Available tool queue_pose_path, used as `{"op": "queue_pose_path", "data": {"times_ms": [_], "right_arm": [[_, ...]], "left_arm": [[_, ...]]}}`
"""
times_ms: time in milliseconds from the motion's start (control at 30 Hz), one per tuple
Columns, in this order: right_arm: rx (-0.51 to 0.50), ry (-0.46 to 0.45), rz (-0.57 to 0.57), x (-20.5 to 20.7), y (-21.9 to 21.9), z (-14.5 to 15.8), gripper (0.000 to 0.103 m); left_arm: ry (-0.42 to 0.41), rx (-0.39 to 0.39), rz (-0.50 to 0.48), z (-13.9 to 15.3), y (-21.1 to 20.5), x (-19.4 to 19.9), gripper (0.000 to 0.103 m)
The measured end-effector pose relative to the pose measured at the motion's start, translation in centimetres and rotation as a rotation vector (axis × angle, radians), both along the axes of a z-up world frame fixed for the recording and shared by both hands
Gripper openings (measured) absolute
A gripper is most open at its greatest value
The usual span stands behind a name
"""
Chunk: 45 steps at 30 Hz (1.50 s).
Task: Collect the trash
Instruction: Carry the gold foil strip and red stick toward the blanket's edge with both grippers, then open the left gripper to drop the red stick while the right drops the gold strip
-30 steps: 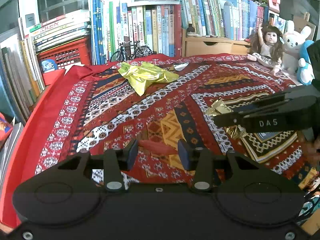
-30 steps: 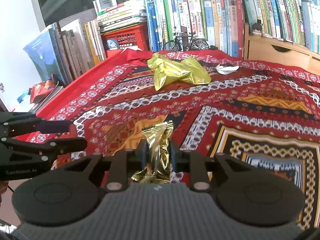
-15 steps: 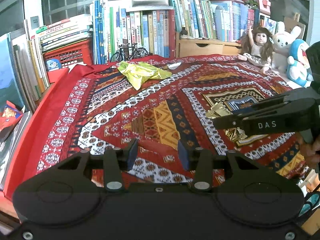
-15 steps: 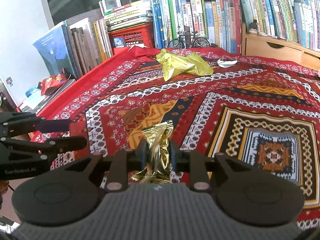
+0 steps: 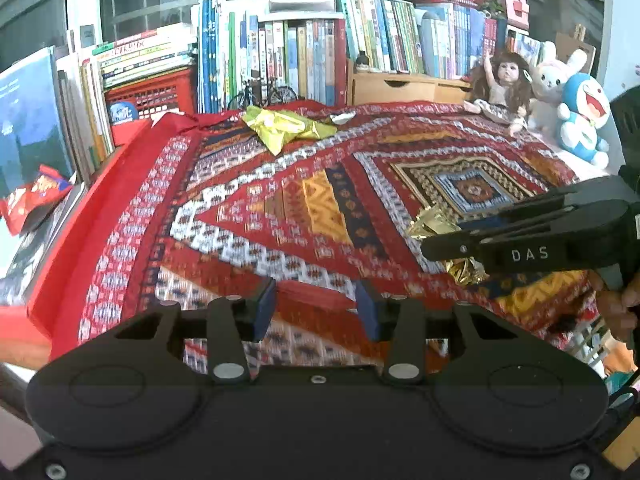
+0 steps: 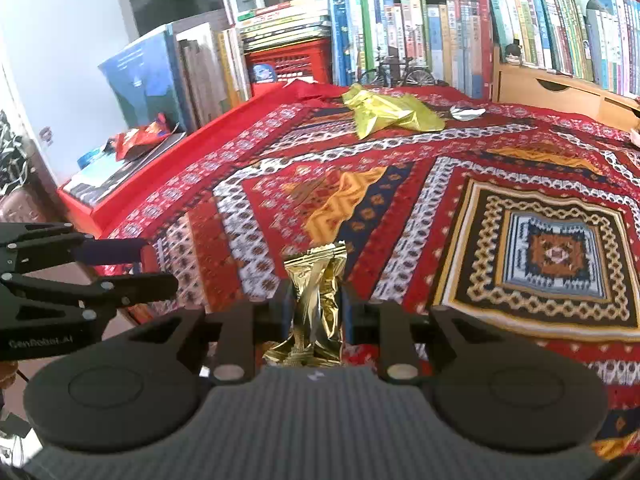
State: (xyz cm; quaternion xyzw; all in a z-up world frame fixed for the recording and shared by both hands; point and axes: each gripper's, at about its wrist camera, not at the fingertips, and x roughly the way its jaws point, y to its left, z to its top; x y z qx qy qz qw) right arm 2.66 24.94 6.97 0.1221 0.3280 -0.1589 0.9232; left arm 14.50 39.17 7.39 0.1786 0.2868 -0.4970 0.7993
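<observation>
R gripper (image 6: 316,312) pinching gold wrapper (image 6: 316,304) upright btwn pads, above near edge of patterned cloth (image 6: 400,200). L gripper (image 5: 316,308) clamped on flat red wrapper (image 5: 312,294), also over near edge. Yellow-green foil bag (image 5: 284,128) + small silver scrap (image 5: 342,119) lying at cloth's far edge, by books (image 5: 280,60).

Trash in my tongs and trash on the cloth

My right tongs pinch a crinkled gold foil wrapper (image 6: 316,304), standing upright between the pads, its sealed top edge above them and its flared lower end below. In my left tongs sits a flat red wrapper (image 5: 316,294), lying level across the gap between the pads. Far back on the patterned cloth lies a crumpled yellow-green foil bag (image 6: 390,114), spread loosely, with a small silver scrap (image 6: 466,112) just to the right of it, near the books.
</observation>
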Motion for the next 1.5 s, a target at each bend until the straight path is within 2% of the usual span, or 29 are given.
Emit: {"op": "queue_pose_path", "data": {"times_ms": [433, 767, 800, 867, 900, 933, 1200, 1333, 1500], "right_arm": [[-0.005, 0.015, 0.029, -1.5, 4.3, -0.5, 0.029], [-0.048, 0.01, 0.043, -1.5, 5.0, 0.7, 0.029], [-0.049, 0.009, 0.041, -1.5, 4.9, 0.7, 0.029], [-0.052, 0.008, 0.04, -1.6, 4.8, 0.7, 0.029], [-0.053, 0.009, 0.038, -1.7, 4.8, 0.7, 0.029], [-0.052, 0.011, 0.037, -1.8, 4.7, 0.6, 0.029], [-0.035, 0.03, 0.047, -2.1, 5.0, -0.3, 0.03], [-0.036, 0.035, 0.065, -1.9, 5.4, -0.4, 0.03], [-0.031, 0.046, 0.09, -1.6, 5.8, -0.7, 0.031]], "left_arm": [[0.005, 0.034, -0.03, -0.9, 5.2, -3.1, 0.041], [0.01, 0.02, -0.051, -0.8, 5.0, -3.9, 0.043], [0.016, 0.016, -0.047, -0.8, 5.0, -3.9, 0.047], [0.023, 0.012, -0.037, -0.9, 4.9, -3.7, 0.069], [0.021, 0.01, -0.026, -1.0, 4.8, -3.6, 0.086], [0.021, 0.001, -0.016, -1.0, 4.9, -3.6, 0.09], [0.084, 0.005, 0.055, -1.7, 4.8, -1.9, 0.102], [0.119, -0.003, 0.087, -1.9, 5.2, -0.7, 0.103], [0.102, 0.015, 0.114, -1.9, 5.6, 0.2, 0.103]]}}
